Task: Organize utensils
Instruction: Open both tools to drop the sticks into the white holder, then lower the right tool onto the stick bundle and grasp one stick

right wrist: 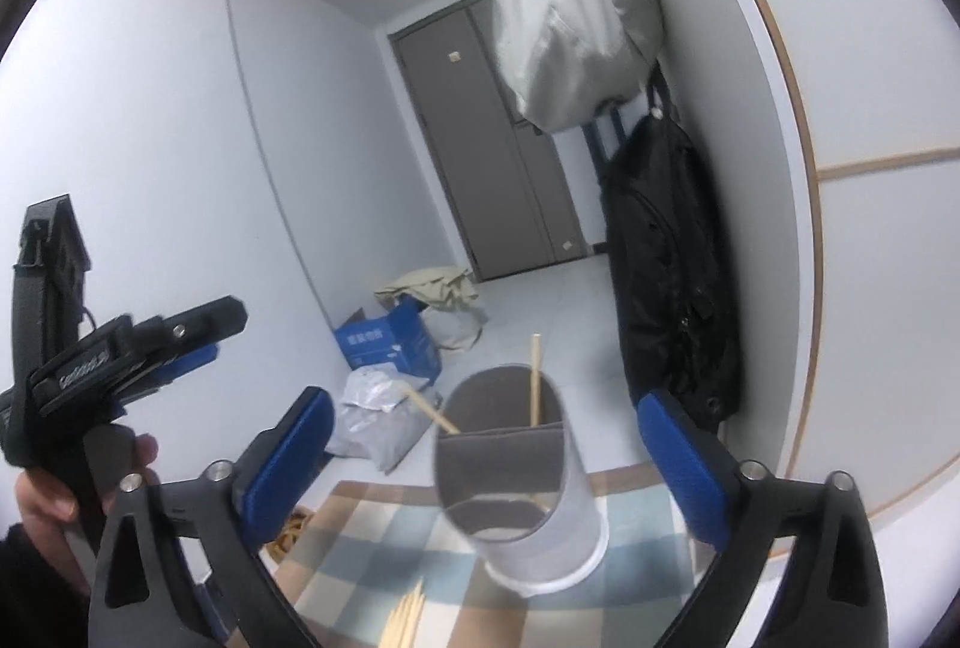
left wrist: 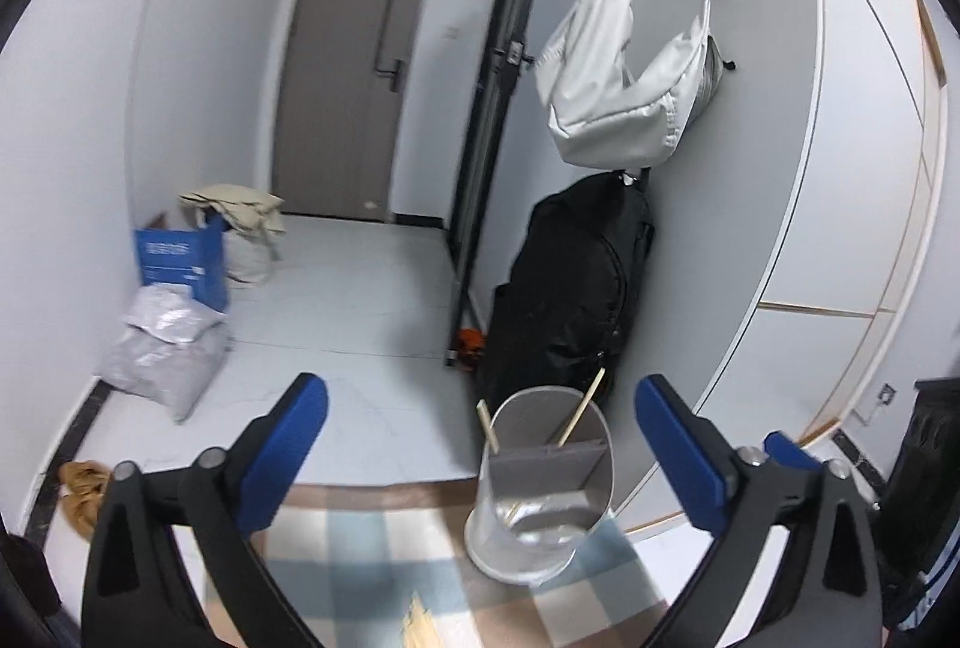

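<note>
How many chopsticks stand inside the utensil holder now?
2 in the utensil holder, both in its rear compartment: left chopstick leaning left, right chopstick almost upright. More lie on the checked cloth, partly hidden.

Utensil holder on a table, hallway floor behind.

The utensil holder (left wrist: pixel 543 486) stands on the checked tablecloth (left wrist: pixel 360 546); two chopsticks (right wrist: pixel 534 378) lean in its rear compartment, behind the divider (left wrist: pixel 543 453). More chopsticks (right wrist: pixel 408 618) lie on the cloth before it. Beyond, a cardboard box (left wrist: pixel 183 258) and plastic bag (left wrist: pixel 165 348) sit left on the floor, a backpack (left wrist: pixel 570 288) right, under a hanging bag (left wrist: pixel 624 78).
</note>
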The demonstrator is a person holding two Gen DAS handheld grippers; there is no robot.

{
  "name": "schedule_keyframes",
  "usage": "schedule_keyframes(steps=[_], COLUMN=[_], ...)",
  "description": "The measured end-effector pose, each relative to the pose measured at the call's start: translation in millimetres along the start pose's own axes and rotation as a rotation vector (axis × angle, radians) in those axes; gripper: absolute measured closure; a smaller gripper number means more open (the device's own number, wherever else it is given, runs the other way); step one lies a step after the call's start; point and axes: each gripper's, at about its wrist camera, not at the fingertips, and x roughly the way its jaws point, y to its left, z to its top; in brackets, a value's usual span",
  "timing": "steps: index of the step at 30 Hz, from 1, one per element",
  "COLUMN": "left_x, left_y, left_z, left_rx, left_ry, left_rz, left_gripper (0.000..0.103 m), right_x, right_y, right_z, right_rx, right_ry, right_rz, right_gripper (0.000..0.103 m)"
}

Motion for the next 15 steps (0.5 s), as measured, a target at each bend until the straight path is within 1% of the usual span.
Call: schedule_keyframes(steps=[5,10,12,15], left_x=[-26,-39,-43,-39], left_y=[-9,2,9,19], left_z=[-15,-36,-44,-56], left_rx=[0.010,0.006,-0.010,-0.045], left_ry=[-0.011,0.009,0.023,0.046], left_rz=[0.090,0.142,0.147,0.172], left_gripper=[0.001,0.001,0.001,0.001], right_x=[-23,-32,-32,-23], right_y=[25,44,52,60], right_z=[-8,-23,-30,-44], right_rx=[-0.039,-0.054,-0.063,-0.087], right_ry=[0.004,0.045,0.077,0.160], right_rz=[0.009,0.029,0.029,0.015], right_gripper=[0.000,0.000,0.000,0.000])
